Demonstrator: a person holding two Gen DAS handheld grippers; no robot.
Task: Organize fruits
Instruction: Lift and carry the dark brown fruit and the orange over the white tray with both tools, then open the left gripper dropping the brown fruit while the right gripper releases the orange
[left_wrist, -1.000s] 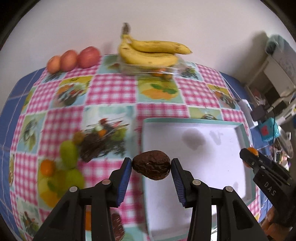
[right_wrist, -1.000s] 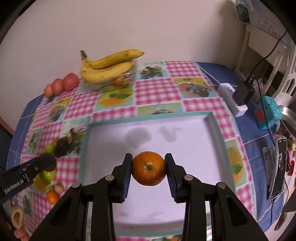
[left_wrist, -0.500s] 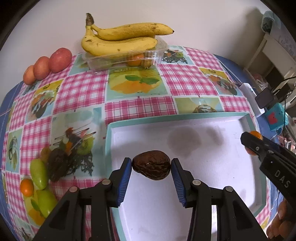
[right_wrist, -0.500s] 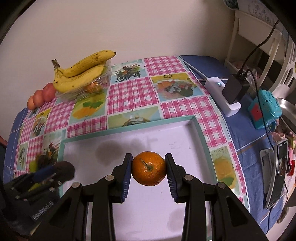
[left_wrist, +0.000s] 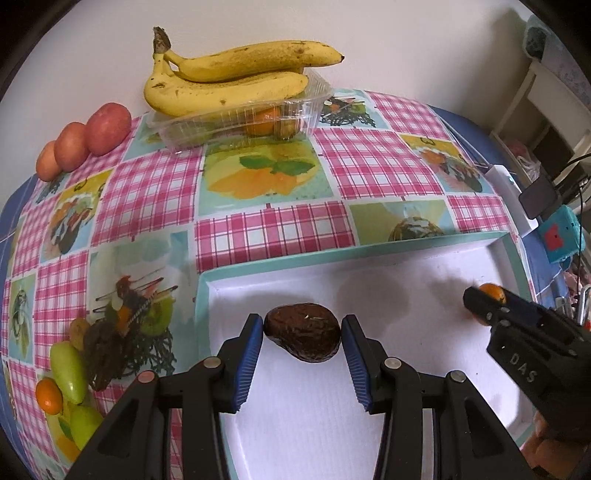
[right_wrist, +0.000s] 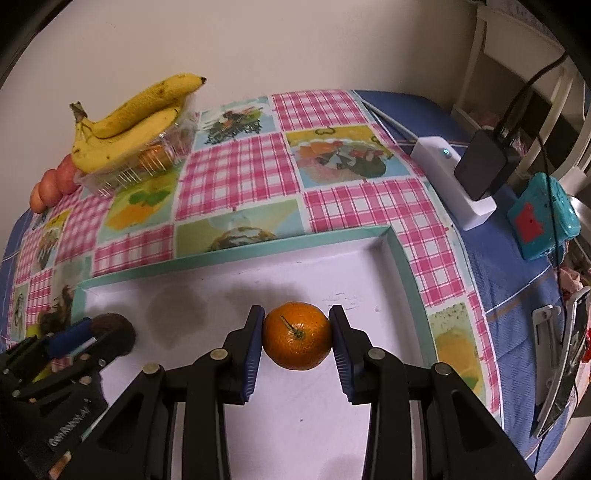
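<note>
My left gripper (left_wrist: 303, 338) is shut on a dark brown avocado (left_wrist: 303, 336) and holds it over the left part of a white tray with a teal rim (left_wrist: 280, 256). My right gripper (right_wrist: 297, 339) is shut on an orange mandarin (right_wrist: 297, 340) over the right part of the same tray (right_wrist: 402, 258). The right gripper also shows at the right edge of the left wrist view (left_wrist: 484, 295), with a bit of the mandarin (left_wrist: 493, 291) visible. The left gripper with the avocado (right_wrist: 114, 326) shows at the lower left of the right wrist view.
Bananas (left_wrist: 229, 81) lie on a clear plastic box (left_wrist: 240, 123) holding a mandarin, at the back by the wall. Three reddish fruits (left_wrist: 85, 138) sit at the back left. A white power strip (right_wrist: 454, 181) with a black adapter and a teal device (right_wrist: 539, 218) lie right of the tray.
Both grippers moved forward and lower over the tray with their fruits. The left gripper shifted right, from over the tablecloth edge to inside the tray.
</note>
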